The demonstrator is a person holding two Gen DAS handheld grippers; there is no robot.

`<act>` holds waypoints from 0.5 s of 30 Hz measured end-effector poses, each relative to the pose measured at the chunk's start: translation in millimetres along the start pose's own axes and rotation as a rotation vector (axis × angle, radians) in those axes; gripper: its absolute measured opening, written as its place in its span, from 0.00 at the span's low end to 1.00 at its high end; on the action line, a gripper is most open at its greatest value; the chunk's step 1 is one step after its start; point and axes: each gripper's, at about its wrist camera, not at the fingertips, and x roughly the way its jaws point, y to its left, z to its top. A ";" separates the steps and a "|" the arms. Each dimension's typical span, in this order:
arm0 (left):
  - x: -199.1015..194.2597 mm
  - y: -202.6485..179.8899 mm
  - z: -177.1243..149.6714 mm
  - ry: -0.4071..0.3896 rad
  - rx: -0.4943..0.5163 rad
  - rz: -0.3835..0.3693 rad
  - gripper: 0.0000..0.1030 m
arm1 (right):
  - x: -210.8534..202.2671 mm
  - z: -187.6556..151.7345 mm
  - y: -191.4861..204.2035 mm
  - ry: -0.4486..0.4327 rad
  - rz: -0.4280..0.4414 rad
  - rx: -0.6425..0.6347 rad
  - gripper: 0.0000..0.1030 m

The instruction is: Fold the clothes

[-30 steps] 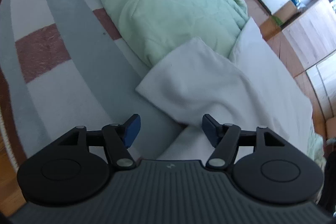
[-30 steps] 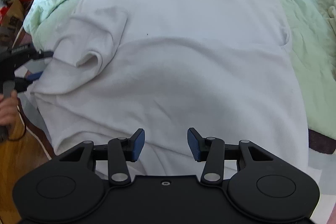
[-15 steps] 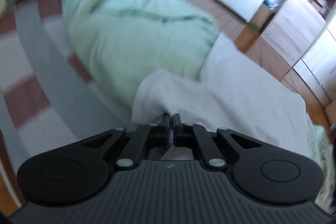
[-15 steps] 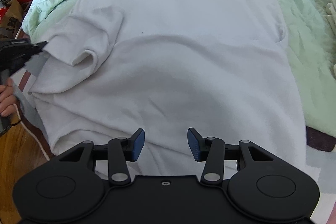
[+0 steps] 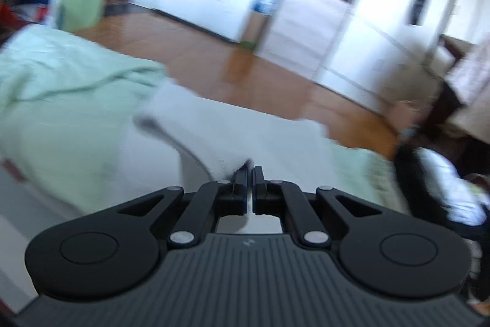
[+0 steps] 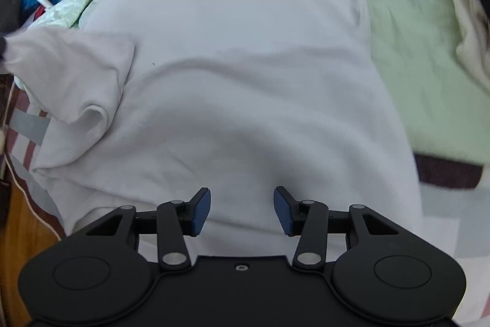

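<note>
A second ago the left gripper [image 5: 249, 173] hung open over the sleeve; it has since clenched on the sleeve [image 6: 70, 81] and lifted it, so the camera now tips up toward the wooden floor [image 5: 245, 75]. I judge the sleeve fold over the body has begun. In the right view the white shirt [image 6: 245, 66] lies flat across the green blanket [image 6: 413, 36], its sleeve stretched toward nine o'clock. Only this view shows the whole shirt; the blurred left view alone shows the pinch. The right gripper [image 6: 242, 210] hovers at six o'clock, fingers spread, grasping nothing.
</note>
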 end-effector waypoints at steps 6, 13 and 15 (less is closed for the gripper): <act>56.0 -46.2 -49.2 0.357 0.028 -0.278 0.28 | -4.5 -12.5 -11.2 -0.043 0.038 0.004 0.50; 47.9 -16.0 -83.7 0.455 0.029 -0.122 0.47 | -18.3 -36.3 -25.2 -0.092 0.080 0.027 0.50; 36.0 1.0 -76.5 0.407 0.012 -0.063 0.53 | -20.1 -38.7 -29.2 -0.108 0.104 0.035 0.50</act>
